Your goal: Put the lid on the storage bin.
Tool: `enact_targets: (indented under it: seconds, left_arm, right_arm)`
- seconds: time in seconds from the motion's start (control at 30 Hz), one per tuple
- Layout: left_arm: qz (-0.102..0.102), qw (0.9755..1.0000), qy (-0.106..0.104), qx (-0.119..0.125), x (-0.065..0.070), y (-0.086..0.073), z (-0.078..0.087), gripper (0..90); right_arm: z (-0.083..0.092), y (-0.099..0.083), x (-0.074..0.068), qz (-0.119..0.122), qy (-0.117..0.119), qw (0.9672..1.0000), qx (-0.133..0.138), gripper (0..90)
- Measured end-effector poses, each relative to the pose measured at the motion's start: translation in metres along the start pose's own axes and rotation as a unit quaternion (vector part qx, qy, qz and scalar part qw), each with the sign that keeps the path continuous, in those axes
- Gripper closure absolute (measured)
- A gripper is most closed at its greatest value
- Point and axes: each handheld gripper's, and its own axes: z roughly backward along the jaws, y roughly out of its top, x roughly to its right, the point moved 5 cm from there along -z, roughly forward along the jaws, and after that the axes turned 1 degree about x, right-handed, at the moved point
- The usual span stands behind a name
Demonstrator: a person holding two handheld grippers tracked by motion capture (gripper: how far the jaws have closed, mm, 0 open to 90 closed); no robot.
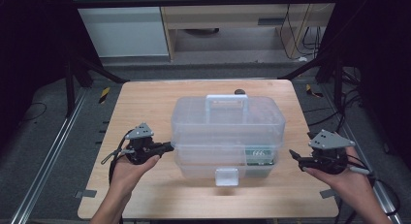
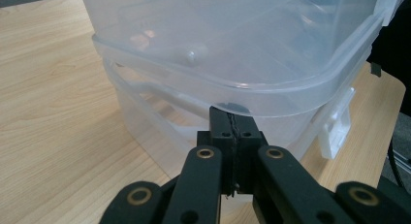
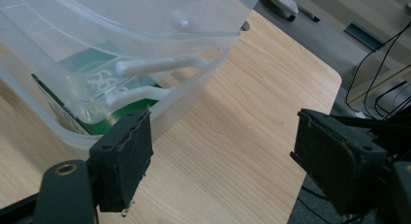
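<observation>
Box [image 1: 228, 132] sitting mid-table [image 1: 145, 103], latch [image 1: 227, 176] facing person. Left gripper [image 1: 167, 146] pressing jaws together, holding nothing, tips nearing box's left side. Right gripper [image 1: 296, 158] gaping wide, empty, hovering beside box's right side.

White rounded characters on green pack [image 3: 94, 83] inside clear plastic box [image 3: 203, 20], blurred, not readable

Light wooden table [image 1: 145, 105]; clear plastic storage box [image 1: 228, 132] sits at centre; small dark object [image 1: 239, 92] behind box.
</observation>
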Motion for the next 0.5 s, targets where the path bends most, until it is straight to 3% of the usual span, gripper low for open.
enact_targets:
  seconds: [0.1,0.13,0.17,0.23,0.27,0.3,0.4,0.47,0.5]
  left_arm:
    - [-0.011,0.9998,0.011,-0.013,-0.001,-0.002,0.000,89.6]
    - [-0.026,0.9985,0.033,-0.036,-0.007,-0.007,0.002,89.4]
    - [-0.026,0.9985,0.033,-0.036,-0.007,-0.007,0.002,89.1]
    - [-0.023,0.9977,0.049,-0.040,-0.016,-0.010,0.006,89.1]
    - [-0.014,0.9971,0.065,-0.036,-0.027,-0.012,0.012,89.0]
    - [-0.014,0.9971,0.065,-0.036,-0.027,-0.012,0.012,88.9]
    - [-0.008,0.9955,0.090,-0.030,-0.043,-0.013,0.017,88.9]
    - [-0.011,0.9924,0.117,-0.034,-0.059,-0.015,0.017,88.9]
    - [-0.011,0.9924,0.117,-0.034,-0.059,-0.015,0.017,88.8]
  right_arm:
    - [0.000,-0.001,0.000,0.000,0.000,1.0000,0.000,21.5]
    - [-0.001,-0.002,0.000,-0.003,-0.001,1.0000,-0.001,21.5]
    - [-0.001,-0.002,0.000,-0.003,-0.001,1.0000,-0.001,21.5]
    - [-0.001,-0.003,0.002,-0.005,-0.006,1.0000,-0.001,21.8]
    - [-0.001,-0.004,0.004,-0.011,-0.010,0.9999,0.000,22.1]
    - [-0.001,-0.004,0.004,-0.011,-0.010,0.9999,0.000,22.1]
    - [-0.006,-0.007,0.009,-0.023,-0.021,0.9995,0.000,25.4]
    - [-0.016,-0.009,0.016,-0.038,-0.034,0.9987,-0.001,30.8]
    - [-0.016,-0.009,0.016,-0.038,-0.034,0.9987,-0.001,30.8]
